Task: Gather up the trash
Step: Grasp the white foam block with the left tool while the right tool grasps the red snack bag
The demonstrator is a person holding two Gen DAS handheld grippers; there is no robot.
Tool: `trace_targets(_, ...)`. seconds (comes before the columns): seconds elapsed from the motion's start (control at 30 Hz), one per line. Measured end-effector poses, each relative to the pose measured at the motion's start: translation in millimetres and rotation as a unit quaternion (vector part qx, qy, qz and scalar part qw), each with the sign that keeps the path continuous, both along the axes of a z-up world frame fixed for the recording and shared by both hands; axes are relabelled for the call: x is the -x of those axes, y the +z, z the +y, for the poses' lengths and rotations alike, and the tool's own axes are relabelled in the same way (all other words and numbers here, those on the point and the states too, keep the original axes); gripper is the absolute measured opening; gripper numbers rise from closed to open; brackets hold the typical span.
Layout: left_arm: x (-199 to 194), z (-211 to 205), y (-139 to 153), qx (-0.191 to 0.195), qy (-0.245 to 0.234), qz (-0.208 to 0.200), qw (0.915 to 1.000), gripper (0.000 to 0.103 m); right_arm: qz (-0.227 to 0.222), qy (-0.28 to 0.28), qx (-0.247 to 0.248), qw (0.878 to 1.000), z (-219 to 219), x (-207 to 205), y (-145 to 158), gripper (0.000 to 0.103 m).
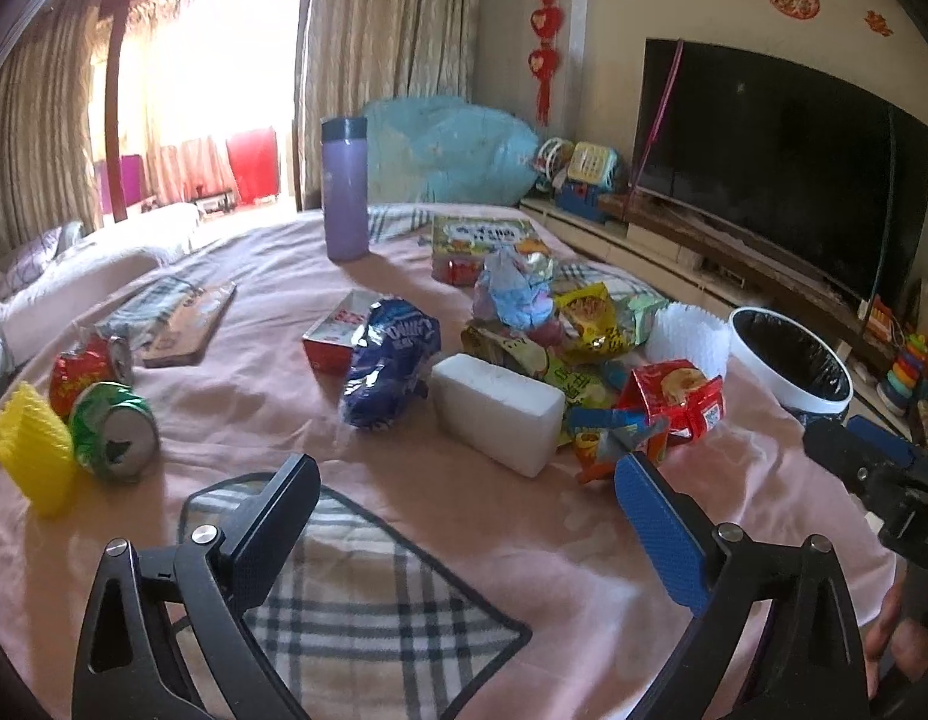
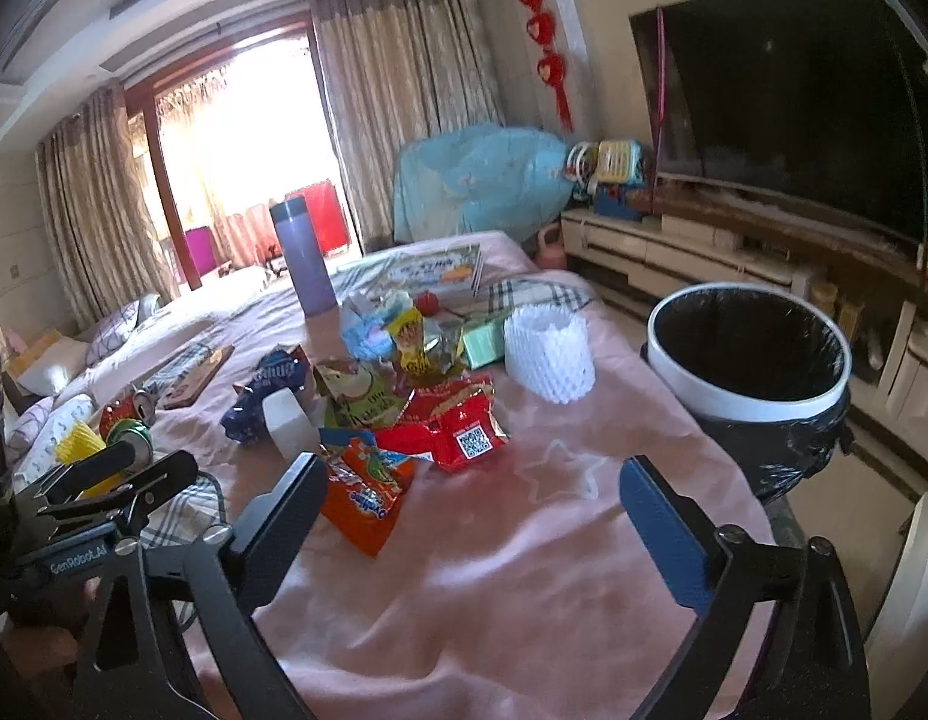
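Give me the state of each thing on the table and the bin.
Left hand-held gripper: open, empty.
Right hand-held gripper: open, empty.
Trash bin: open, lined.
Purple bottle: upright, capped.
Green can: on its side, crushed.
Red can: on its side, crushed.
Blue wrapper: crumpled.

Both fisheye views sit low over the pink-clothed table [image 1: 236, 384], tilted downward along their own fingers toward the window. The left wrist view looks from farther left; the right wrist view sits nearer the white-rimmed, black-lined bin [image 2: 748, 384]. Both share the purple flask [image 1: 344, 186] and the red crumpled snack wrapper [image 2: 464, 426].
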State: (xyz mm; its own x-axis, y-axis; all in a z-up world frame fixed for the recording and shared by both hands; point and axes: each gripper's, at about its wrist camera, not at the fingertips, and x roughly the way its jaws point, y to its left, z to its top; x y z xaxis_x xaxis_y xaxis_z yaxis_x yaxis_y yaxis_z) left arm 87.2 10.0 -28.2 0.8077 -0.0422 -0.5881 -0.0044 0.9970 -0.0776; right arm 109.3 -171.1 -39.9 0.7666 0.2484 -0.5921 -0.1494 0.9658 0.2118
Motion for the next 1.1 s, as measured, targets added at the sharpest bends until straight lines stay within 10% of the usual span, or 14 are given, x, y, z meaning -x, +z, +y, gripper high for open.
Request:
trace_targets(0.63,-107,-18,-26,-0.007,0.013,0.090,0.9958,0.092,0.110,0.045,-0.020,0.993,7,-84,-46,0.085)
trace_targets(0.87,-109,-18,-31,0.017,-0.019,0.098,0.9949,0.045,0.123,0.070,-0.027,0.989,8,-88,-53,0.029)
trace_targets(0.9,-107,-19,-30,0.012,-0.019,0.094,0.9953,0.040,0.120,0.072,-0.028,0.990,8,-87,-52,0.004)
trace_targets(1.1,-82,-17,-16,0.020,-0.033,0.062,0.9974,0.032,0.097,0.075,-0.040,0.992,-1,-74,-35,0.001)
